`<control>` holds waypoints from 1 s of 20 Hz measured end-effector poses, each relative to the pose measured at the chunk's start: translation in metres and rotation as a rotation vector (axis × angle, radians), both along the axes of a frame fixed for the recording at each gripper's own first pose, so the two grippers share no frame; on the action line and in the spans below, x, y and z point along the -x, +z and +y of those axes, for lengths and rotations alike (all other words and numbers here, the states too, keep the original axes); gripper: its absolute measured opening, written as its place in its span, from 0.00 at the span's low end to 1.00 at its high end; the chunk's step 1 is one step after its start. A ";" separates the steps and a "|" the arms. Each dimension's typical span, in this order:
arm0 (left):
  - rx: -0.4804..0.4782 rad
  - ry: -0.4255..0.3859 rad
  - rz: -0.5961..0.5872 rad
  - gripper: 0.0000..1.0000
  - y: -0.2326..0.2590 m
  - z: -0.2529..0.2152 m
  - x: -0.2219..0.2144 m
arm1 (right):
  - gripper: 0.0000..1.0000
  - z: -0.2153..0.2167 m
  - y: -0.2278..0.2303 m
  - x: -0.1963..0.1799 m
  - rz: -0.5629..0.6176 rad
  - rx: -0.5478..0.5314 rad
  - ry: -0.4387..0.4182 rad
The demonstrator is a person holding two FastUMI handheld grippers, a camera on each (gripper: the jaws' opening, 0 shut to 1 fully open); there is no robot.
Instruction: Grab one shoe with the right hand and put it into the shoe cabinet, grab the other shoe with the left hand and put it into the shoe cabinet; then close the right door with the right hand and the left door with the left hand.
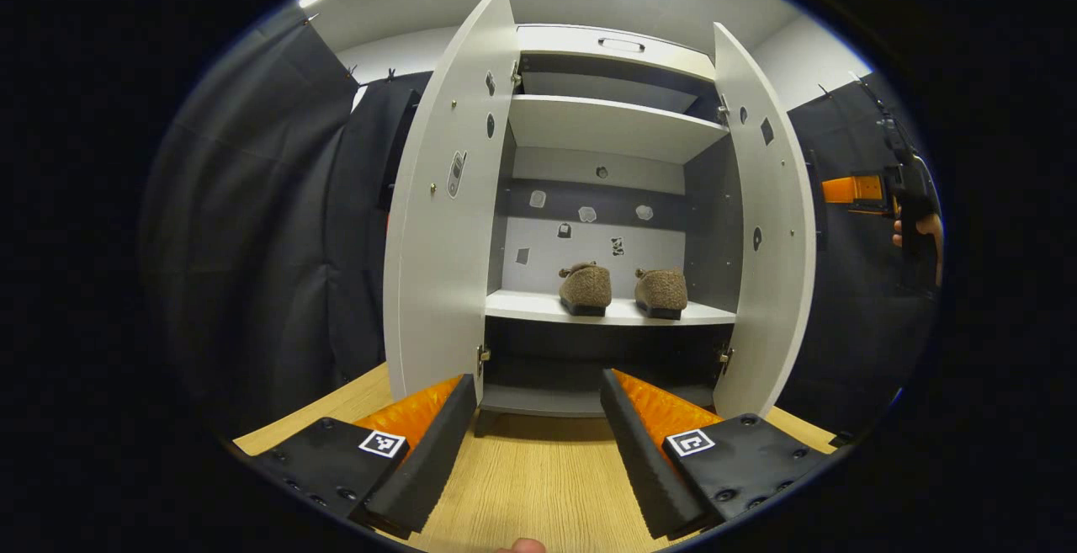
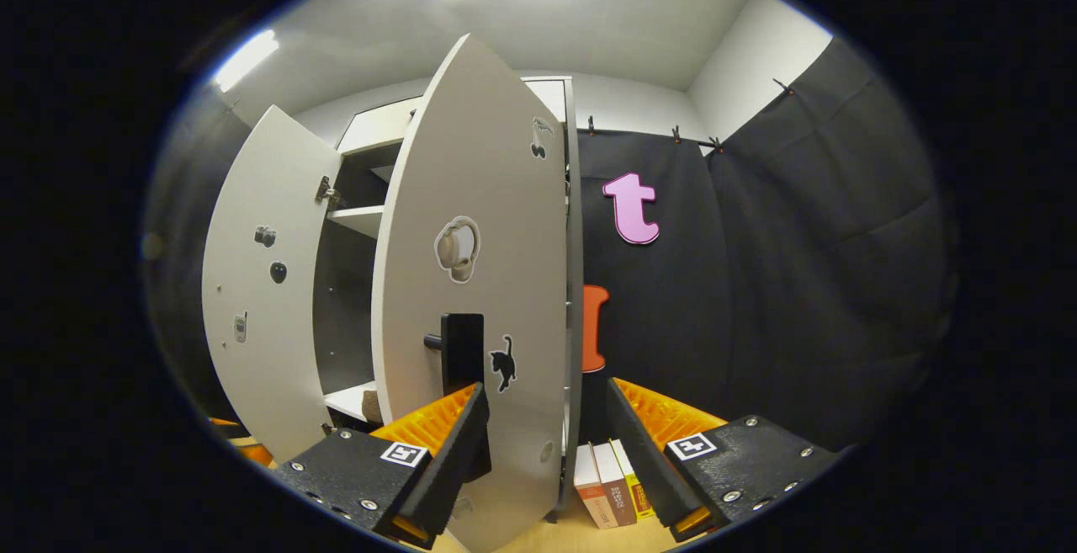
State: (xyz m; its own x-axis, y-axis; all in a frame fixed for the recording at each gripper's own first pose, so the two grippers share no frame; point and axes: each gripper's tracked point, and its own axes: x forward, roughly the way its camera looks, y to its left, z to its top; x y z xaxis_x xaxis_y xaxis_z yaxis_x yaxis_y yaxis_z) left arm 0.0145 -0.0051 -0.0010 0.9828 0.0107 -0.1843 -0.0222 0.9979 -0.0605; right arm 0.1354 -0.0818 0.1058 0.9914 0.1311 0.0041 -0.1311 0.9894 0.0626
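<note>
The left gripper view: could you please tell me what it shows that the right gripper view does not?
Left gripper view: brown shoes side by side on a shelf inside the cabinet. Right gripper view: the right door from outside, with its black handle, and books standing by the cabinet. Both: the cabinet with the right door and left door open, plus the left gripper and right gripper, open.

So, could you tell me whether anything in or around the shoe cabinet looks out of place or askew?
Nothing stands out: both brown fuzzy shoes sit upright, side by side, on the white cabinet shelf; both white doors stand open.
</note>
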 end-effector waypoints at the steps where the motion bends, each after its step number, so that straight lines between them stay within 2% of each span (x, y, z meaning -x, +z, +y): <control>1: 0.000 -0.001 0.002 0.96 -0.001 0.001 -0.001 | 0.88 0.005 0.000 -0.002 0.002 0.009 0.013; 2: 0.000 -0.001 0.004 0.99 -0.002 0.001 -0.002 | 0.88 0.010 0.001 -0.003 -0.006 0.025 0.027; 5: -0.010 0.001 0.001 0.97 -0.001 0.004 -0.002 | 0.89 0.013 0.000 -0.005 -0.006 0.039 0.063; 6: -0.012 0.003 -0.002 0.97 0.000 0.005 -0.003 | 0.84 0.015 -0.002 -0.006 -0.002 0.032 0.073; 7: -0.013 0.007 -0.004 0.97 0.000 0.006 -0.003 | 0.90 0.021 -0.003 -0.008 0.002 0.028 0.084; 16: -0.036 0.042 -0.005 0.97 0.001 0.022 0.000 | 0.92 0.084 -0.024 -0.032 0.032 -0.008 0.184; 20: -0.048 0.038 -0.012 0.97 0.003 0.024 -0.002 | 0.91 0.102 -0.033 -0.045 0.047 -0.010 0.195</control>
